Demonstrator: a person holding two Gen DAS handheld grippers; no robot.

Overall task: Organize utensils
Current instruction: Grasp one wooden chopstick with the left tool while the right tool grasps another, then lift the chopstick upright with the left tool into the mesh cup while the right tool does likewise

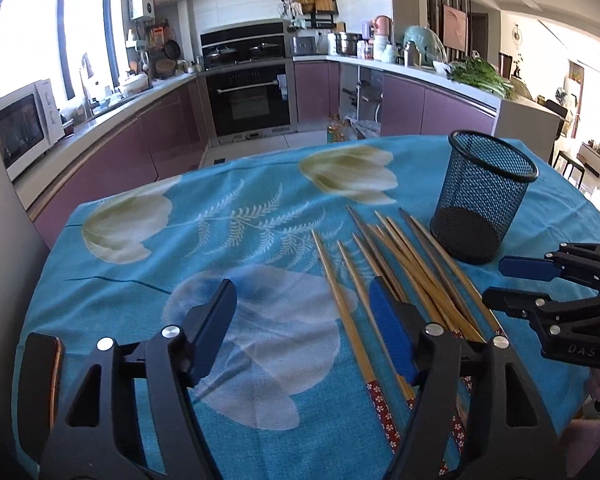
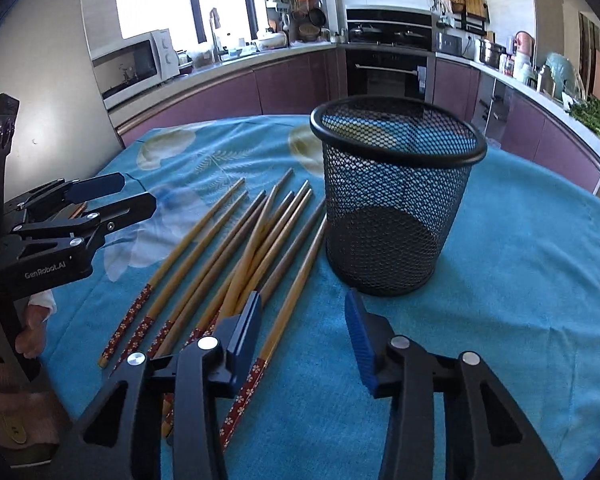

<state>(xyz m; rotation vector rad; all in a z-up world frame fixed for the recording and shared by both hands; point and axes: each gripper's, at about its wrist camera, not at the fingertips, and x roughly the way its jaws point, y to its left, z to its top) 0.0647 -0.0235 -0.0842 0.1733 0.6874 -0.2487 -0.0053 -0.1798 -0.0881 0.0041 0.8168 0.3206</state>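
Observation:
Several wooden chopsticks [image 1: 404, 268] with red flowered handles lie fanned on the blue tablecloth, also in the right wrist view [image 2: 236, 256]. A black mesh cup [image 1: 480, 200] stands upright and empty just right of them, close ahead in the right wrist view [image 2: 392, 196]. My left gripper [image 1: 304, 316] is open and empty above the cloth, its right finger over the chopsticks. My right gripper [image 2: 306, 320] is open and empty, hovering over the chopsticks' handle ends in front of the cup. Each gripper shows in the other's view, the right one [image 1: 512, 280] and the left one [image 2: 132, 192].
The table carries a blue flowered cloth [image 1: 228, 220]; its far edge drops to the kitchen floor. Purple cabinets, an oven [image 1: 248, 92] and a microwave [image 1: 24, 124] stand well behind. A dark phone-like object [image 1: 40, 380] sits at the left finger's outer side.

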